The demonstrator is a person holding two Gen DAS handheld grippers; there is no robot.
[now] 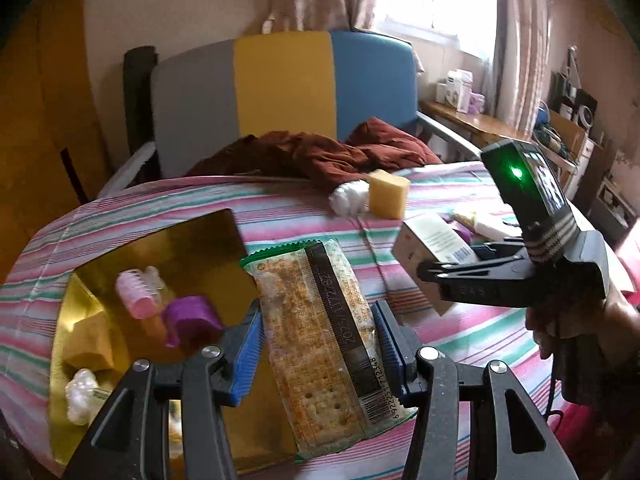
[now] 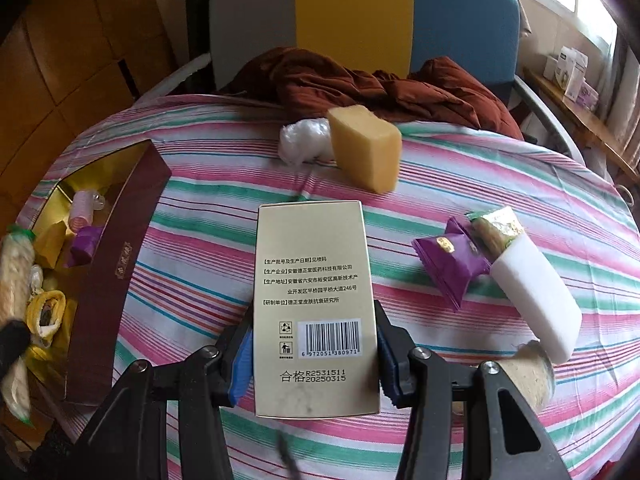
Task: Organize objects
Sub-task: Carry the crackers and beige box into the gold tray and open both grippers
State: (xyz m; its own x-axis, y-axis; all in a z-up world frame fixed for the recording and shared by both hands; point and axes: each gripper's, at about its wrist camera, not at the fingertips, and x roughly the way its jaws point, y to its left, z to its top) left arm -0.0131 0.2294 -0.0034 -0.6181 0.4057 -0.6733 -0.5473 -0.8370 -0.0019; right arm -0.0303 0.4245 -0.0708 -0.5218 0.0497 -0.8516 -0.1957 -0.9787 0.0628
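**Both grippers loaded: cracker pack left, carton right**

Your left gripper point(image 1: 318, 344) has its blue pads pressed against the long edges of a clear plastic cracker packet with a green crimped end point(image 1: 320, 320). It hangs over the near edge of the open gold-lined gift box with maroon walls point(image 1: 208, 236). Judgement: light, crinkly, slippery film, and the crackers inside will snap, so grip gently across the middle of the width, as now, never at the loose end seal. Readable on the black strip: a "2025…" date print, partly blurred, and a barcode starting 692225.

Your right gripper point(image 2: 316, 356) pinches the lower part of a pale gold rectangular cardboard carton point(image 2: 314, 304), held above the pink-green striped bedsheet point(image 2: 200, 200). Judgement: stiff but hollow, probably light; hard squeezing dents the walls, and smooth card may slide. Hold at the side panels near the barcode end. Text: Chinese maker and address lines, barcode 6 972051 380971, "合格 R2531511 20250315".

Already in the box: a pink hair roller point(image 1: 138, 292), a purple wrapped piece point(image 1: 192, 316), and a white crumpled wad point(image 1: 82, 396).

Loose on the sheet: a yellow sponge block point(image 2: 366, 148), a white plastic wad point(image 2: 300, 140), a purple foil snack sachet point(image 2: 452, 260), and a white foam bar point(image 2: 536, 300). All look soft or light.
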